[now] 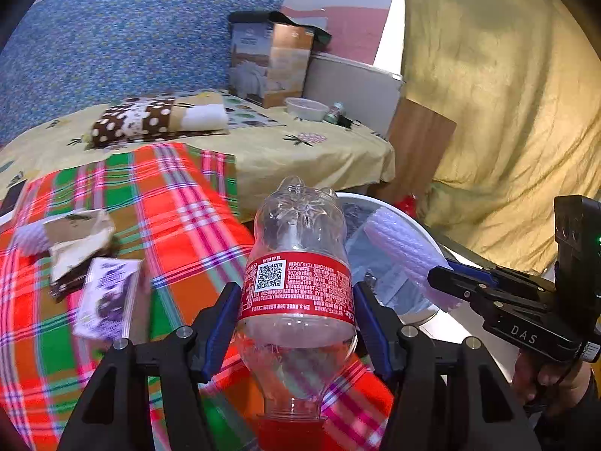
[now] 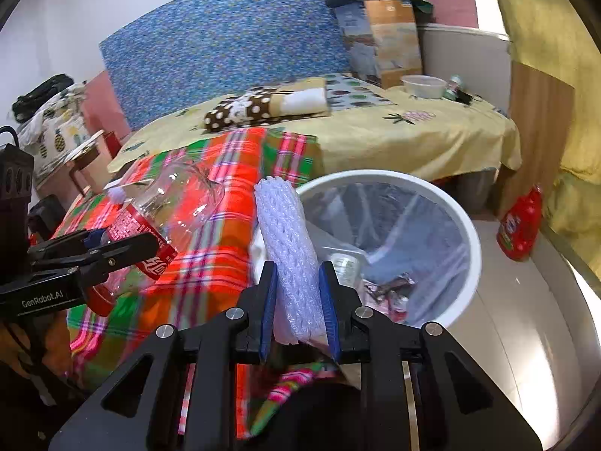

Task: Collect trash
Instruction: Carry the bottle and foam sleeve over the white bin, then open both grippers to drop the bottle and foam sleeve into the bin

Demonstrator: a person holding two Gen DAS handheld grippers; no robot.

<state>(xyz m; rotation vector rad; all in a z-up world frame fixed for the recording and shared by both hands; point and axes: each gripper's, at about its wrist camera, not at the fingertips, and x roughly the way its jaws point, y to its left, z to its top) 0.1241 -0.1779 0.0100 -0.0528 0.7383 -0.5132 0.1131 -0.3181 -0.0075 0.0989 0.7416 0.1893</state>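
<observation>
Right wrist view: right hand-held gripper (image 2: 299, 300) clamps the foam net sleeve (image 2: 289, 255) beside the white bin's (image 2: 471, 233) rim at centre; released early, it likely lands on the plaid blanket (image 2: 210, 263). Left hand-held gripper (image 1: 296, 323) grips the empty bottle (image 1: 296, 282). Wrappers already sit inside the bin.

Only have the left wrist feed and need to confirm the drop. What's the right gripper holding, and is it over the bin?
Observer: A white foam net sleeve, clamped between the right gripper pads. Its far end sits by the near left rim of the white bin, not over the middle.
Operator: Anything in the bin already?
Observer: Yes, a small white container and crumpled wrappers lie on the clear liner.
Operator: Floor around it?
Observer: A red bottle stands on the floor right of the bin, beside the wooden panel.
</observation>
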